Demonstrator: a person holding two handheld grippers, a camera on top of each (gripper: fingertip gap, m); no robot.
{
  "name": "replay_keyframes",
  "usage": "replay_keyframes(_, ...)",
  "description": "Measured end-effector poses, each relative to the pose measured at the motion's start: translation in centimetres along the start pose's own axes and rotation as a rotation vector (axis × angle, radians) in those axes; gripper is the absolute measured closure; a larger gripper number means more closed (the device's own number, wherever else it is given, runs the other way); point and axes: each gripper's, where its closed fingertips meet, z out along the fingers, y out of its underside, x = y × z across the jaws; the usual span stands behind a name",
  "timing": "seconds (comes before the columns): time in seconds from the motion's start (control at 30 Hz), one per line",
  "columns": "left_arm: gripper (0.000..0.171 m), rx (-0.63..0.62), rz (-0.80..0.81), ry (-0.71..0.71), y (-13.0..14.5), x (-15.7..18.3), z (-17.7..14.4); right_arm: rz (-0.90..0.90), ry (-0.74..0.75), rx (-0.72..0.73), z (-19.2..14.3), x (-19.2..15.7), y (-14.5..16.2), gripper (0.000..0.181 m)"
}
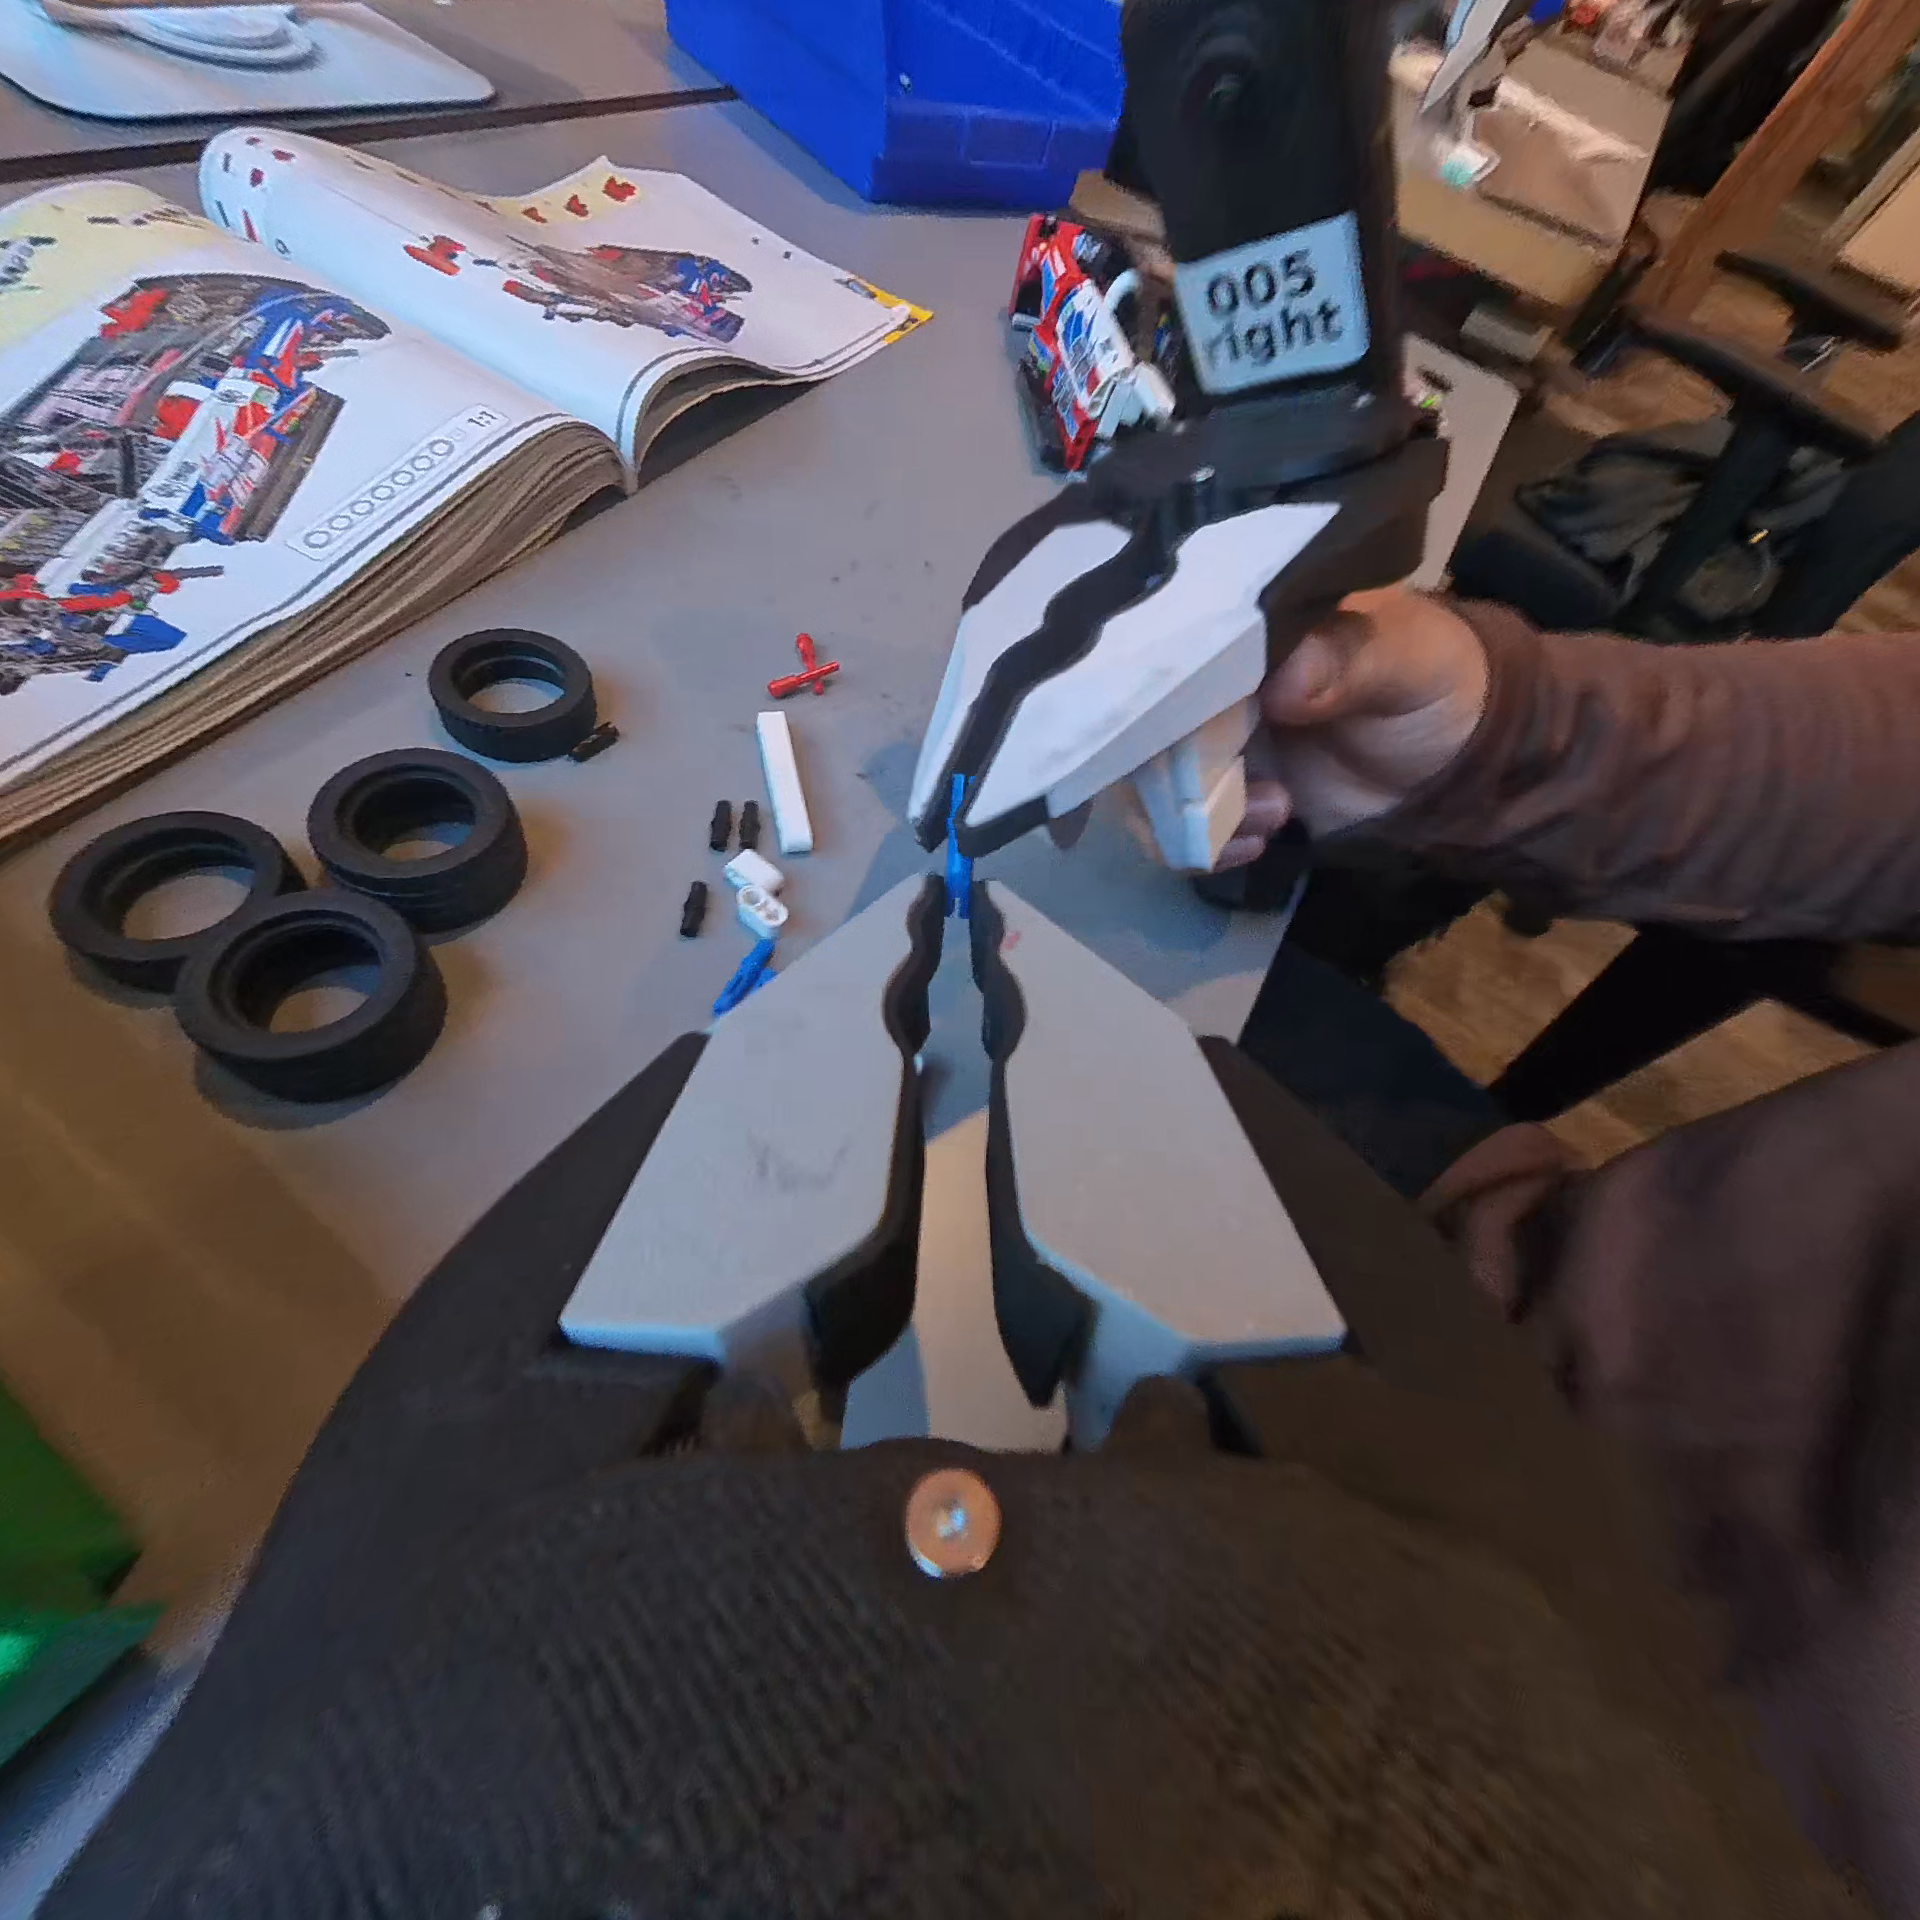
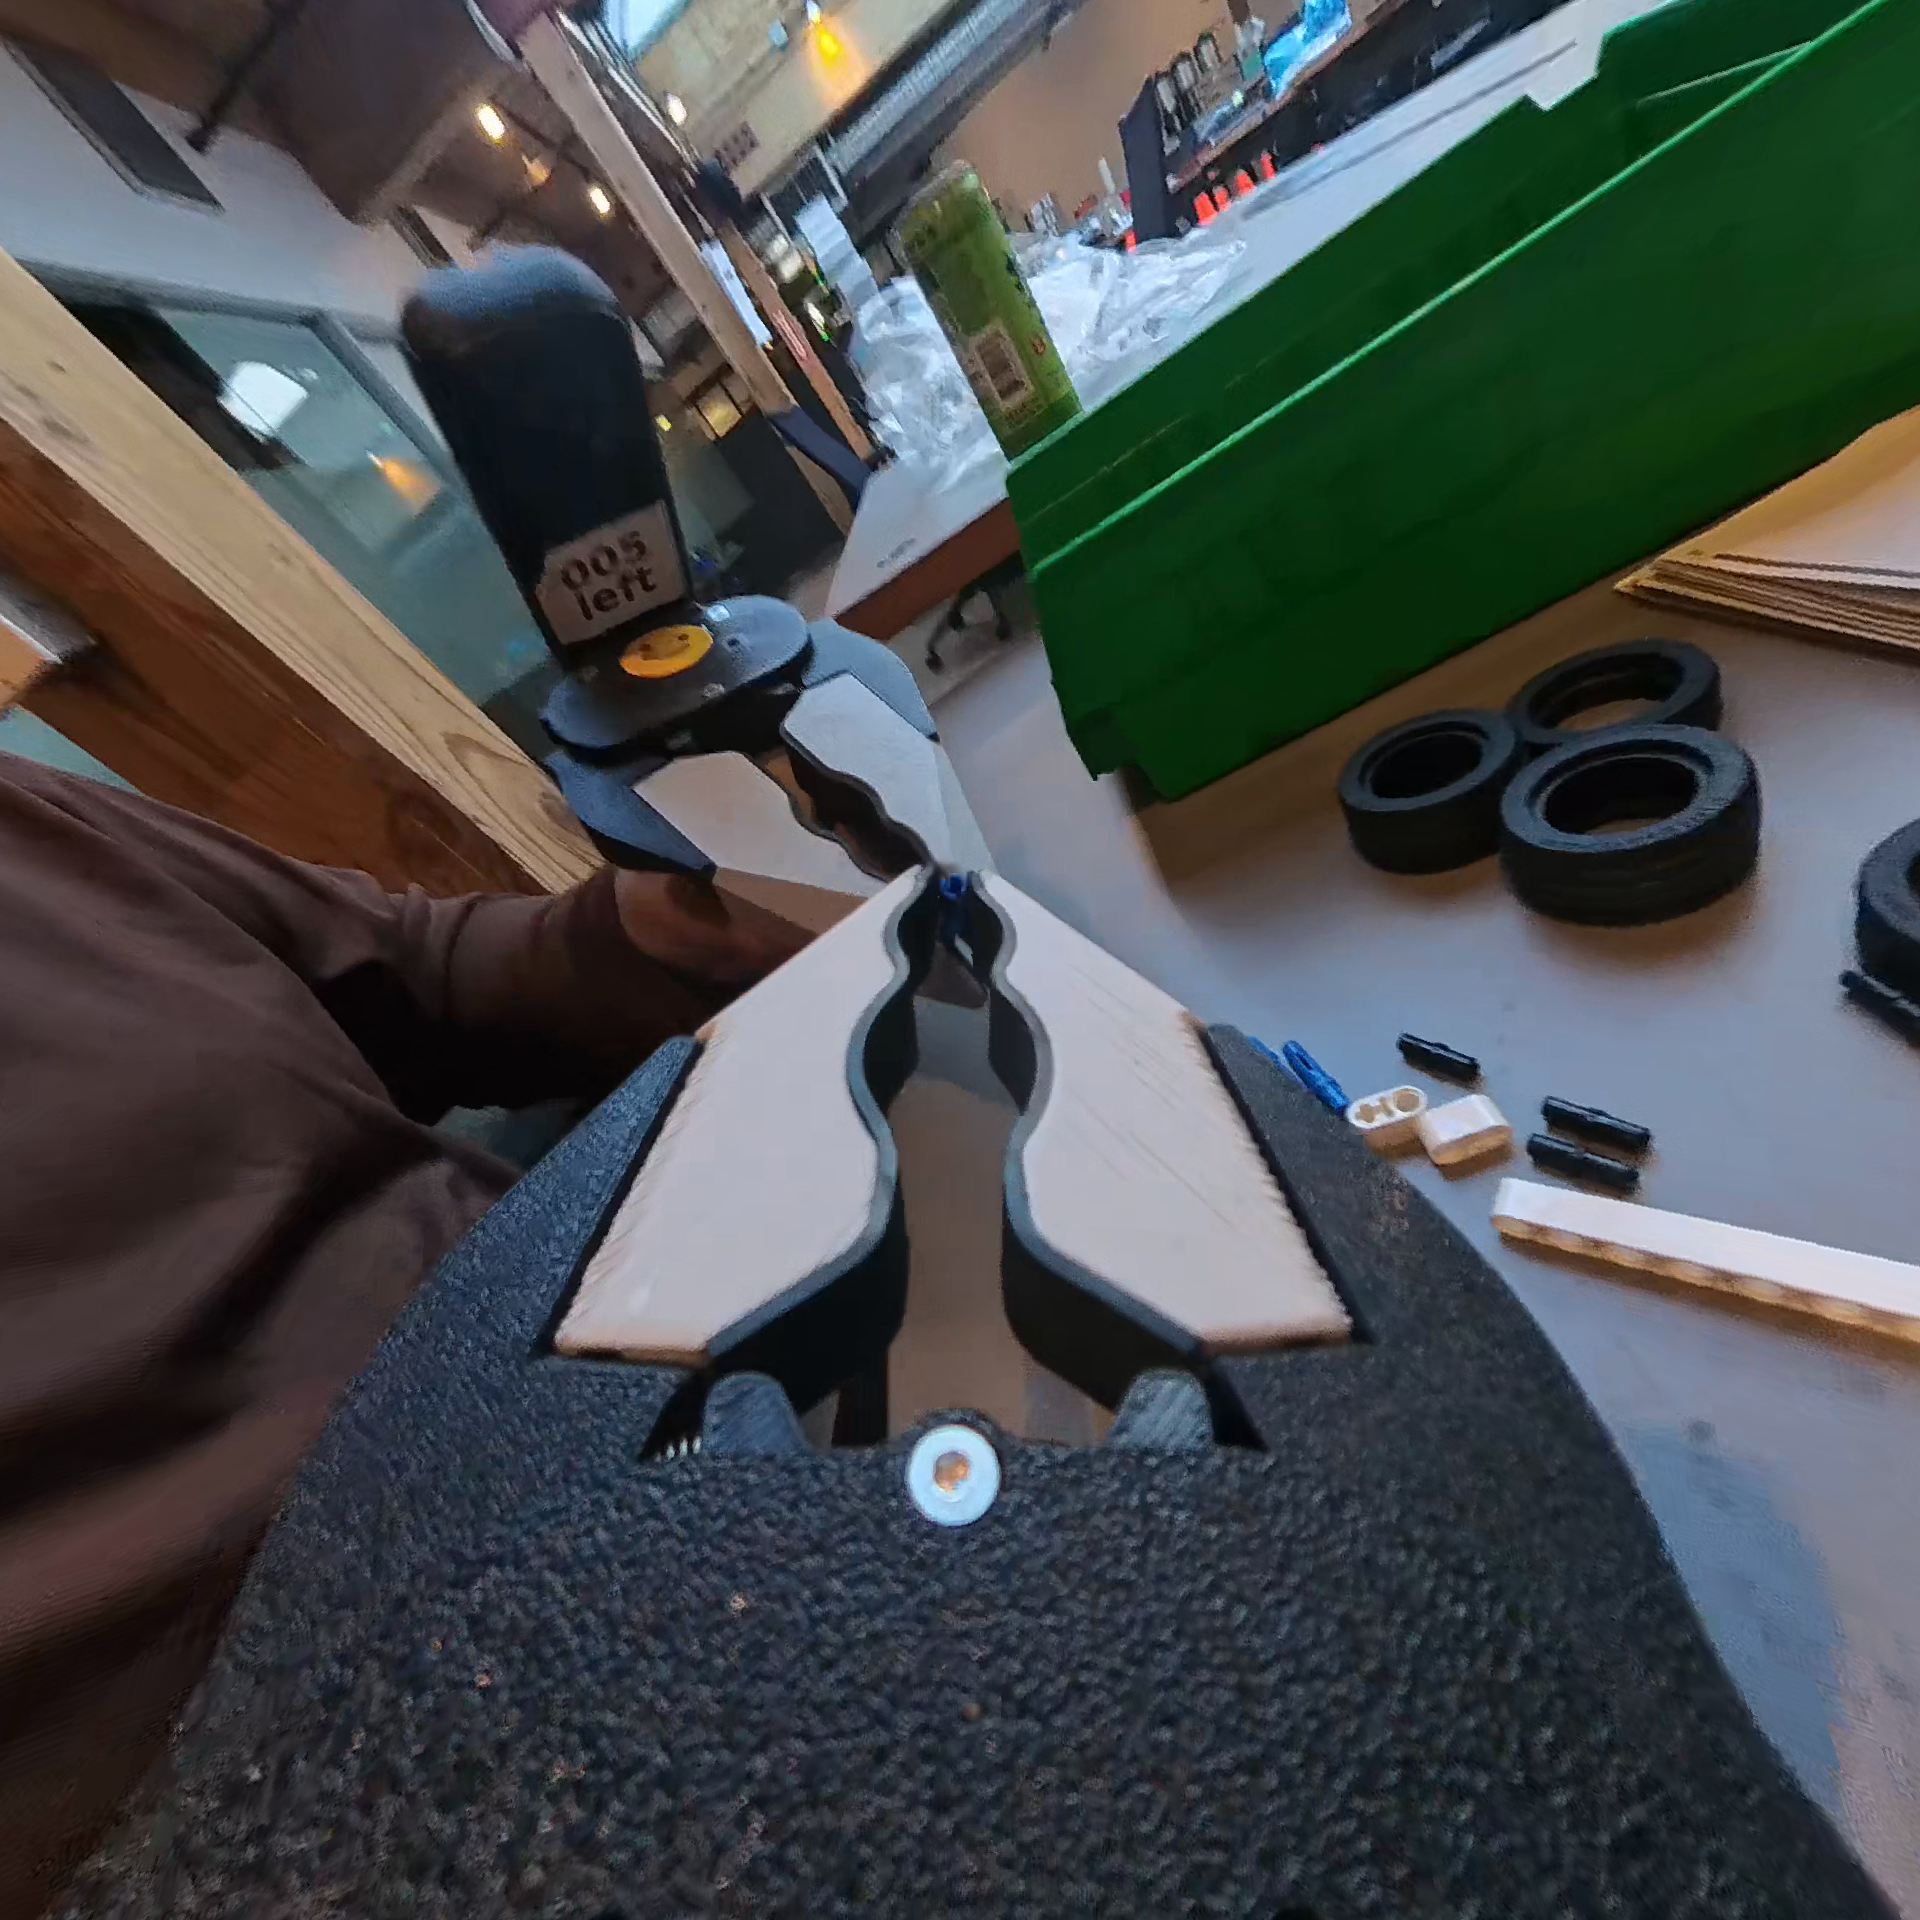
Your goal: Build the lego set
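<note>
Build early-stage: left claw [image 1: 954, 902] and right claw [image 1: 948, 826], tip to tip above the worktop's [image 1: 665, 623] near edge, both clenched on one blue pin [image 1: 957, 847]; tyres [image 1: 416, 836], black pins [image 1: 734, 824], white beam [image 1: 784, 781] lie loose, part-built car [image 1: 1081, 348] near the far edge.

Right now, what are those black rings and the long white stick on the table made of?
The black tyres look like soft rubber: matte, with ridged tread on the sides. The white beam looks like hard, smooth plastic: crisp, straight edges, and the right wrist view shows a row of holes along its side.
</note>
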Motion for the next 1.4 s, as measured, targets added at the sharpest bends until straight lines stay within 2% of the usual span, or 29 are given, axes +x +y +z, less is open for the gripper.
replay_keyframes(0.3, 0.170, -0.124, 0.305, -0.153, 1.6, -0.8, 0.3, -0.218, 0.146, -0.195, -0.2, 0.6, 1.7, 0.176)
replay_keyframes(0.37, 0.166, -0.156, 0.314, -0.143, 2.2, -0.9, 0.3, -0.250, 0.189, -0.226, -0.3, 1.0, 1.9, 0.176)
replay_keyframes(0.43, 0.152, -0.242, 0.307, -0.112, 3.7, -1.4, 0.1, -0.278, 0.227, -0.264, -0.8, 1.3, 2.1, 0.176)
replay_keyframes(0.53, 0.144, -0.369, 0.267, -0.036, 6.5, -1.9, -0.2, -0.301, 0.256, -0.329, -1.4, 1.6, 3.0, 0.176)
replay_keyframes(0.63, 0.140, -0.420, 0.253, 0.019, 8.0, -1.8, 0.0, -0.344, 0.280, -0.408, -1.3, 1.7, 4.4, 0.176)
replay_keyframes(0.77, 0.150, -0.417, 0.298, 0.042, 7.8, -1.8, 0.4, -0.407, 0.306, -0.471, -0.9, 2.0, 5.0, 0.176)
replay_keyframes(0.87, 0.167, -0.397, 0.311, 0.091, 7.7, -1.6, 0.9, -0.413, 0.332, -0.549, -0.9, 2.8, 5.6, 0.176)
replay_keyframes(1.03, 0.167, -0.363, 0.287, 0.162, 7.5, -1.5, 1.4, -0.407, 0.347, -0.609, -0.9, 3.3, 6.3, 0.176)
replay_keyframes(1.17, 0.167, -0.365, 0.362, 0.184, 7.5, -1.5, 1.4, -0.369, 0.353, -0.637, -1.2, 3.7, 6.7, 0.176)
replay_keyframes(1.4, 0.167, -0.366, 0.374, 0.214, 7.4, -1.5, 1.5, -0.398, 0.356, -0.680, -1.1, 3.8, 7.1, 0.176)
